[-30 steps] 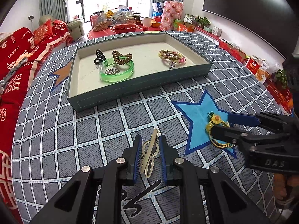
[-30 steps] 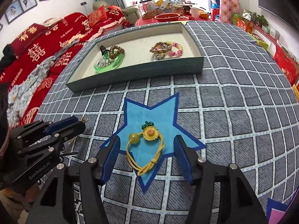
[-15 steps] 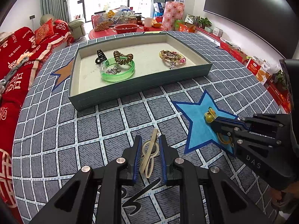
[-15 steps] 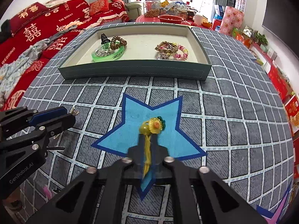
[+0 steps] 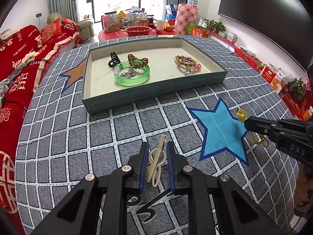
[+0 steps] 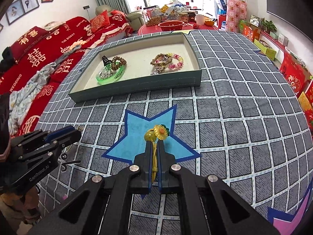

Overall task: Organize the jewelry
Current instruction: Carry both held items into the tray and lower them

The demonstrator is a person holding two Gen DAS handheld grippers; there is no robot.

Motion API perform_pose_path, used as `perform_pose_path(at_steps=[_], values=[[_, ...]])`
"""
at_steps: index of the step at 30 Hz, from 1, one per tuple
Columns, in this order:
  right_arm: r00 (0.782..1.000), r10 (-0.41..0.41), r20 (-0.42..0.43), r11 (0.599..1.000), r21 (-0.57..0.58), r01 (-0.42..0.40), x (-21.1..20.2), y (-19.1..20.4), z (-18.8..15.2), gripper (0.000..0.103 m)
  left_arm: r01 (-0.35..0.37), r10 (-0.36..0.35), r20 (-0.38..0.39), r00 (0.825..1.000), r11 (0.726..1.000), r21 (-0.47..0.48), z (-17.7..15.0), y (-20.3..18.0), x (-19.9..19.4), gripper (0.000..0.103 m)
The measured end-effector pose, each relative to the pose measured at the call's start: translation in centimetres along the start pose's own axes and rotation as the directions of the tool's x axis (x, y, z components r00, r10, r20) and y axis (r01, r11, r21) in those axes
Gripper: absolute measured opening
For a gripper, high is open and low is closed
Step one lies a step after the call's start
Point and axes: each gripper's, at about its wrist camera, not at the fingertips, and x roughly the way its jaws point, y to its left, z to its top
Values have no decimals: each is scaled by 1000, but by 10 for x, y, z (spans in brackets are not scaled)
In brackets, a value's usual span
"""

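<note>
I am keeping my right gripper [image 6: 154, 146] pinched tight on the yellow hair tie [image 6: 155, 156], its sunflower charm [image 6: 160, 131] and amber bead sticking out past the tips above the blue star patch [image 6: 137, 137]. My left gripper [image 5: 156, 156] is sitting narrowly parted around a beige hair clip [image 5: 156, 160] lying on the checked tablecloth [image 5: 68, 137]; whether the pads are actually pressing it, I cannot quite tell. Beyond, the shallow grey-green tray [image 6: 137, 87] is holding a green bangle [image 5: 133, 76], a brown coil hair tie [image 5: 137, 61], a black claw clip [image 5: 114, 58] and beaded bracelets [image 6: 168, 60].
</note>
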Motion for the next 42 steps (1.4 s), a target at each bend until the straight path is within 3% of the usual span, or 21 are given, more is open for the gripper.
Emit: perform_pose_path(at_steps=[24,35,42], values=[[993,81,82,997,-1,-81,-25,6,60,5,-29,32,81,996,999,-35,45,14,-20,32],[988,101,114,994,22,-105,-23,-11,118,5,-73,85,143,986,993,-89,97,42,-24,32],[988,119,101,992,31,-122,-3,-15,154,5,-71,87,133,987,990,-122,128,55,-7,32]])
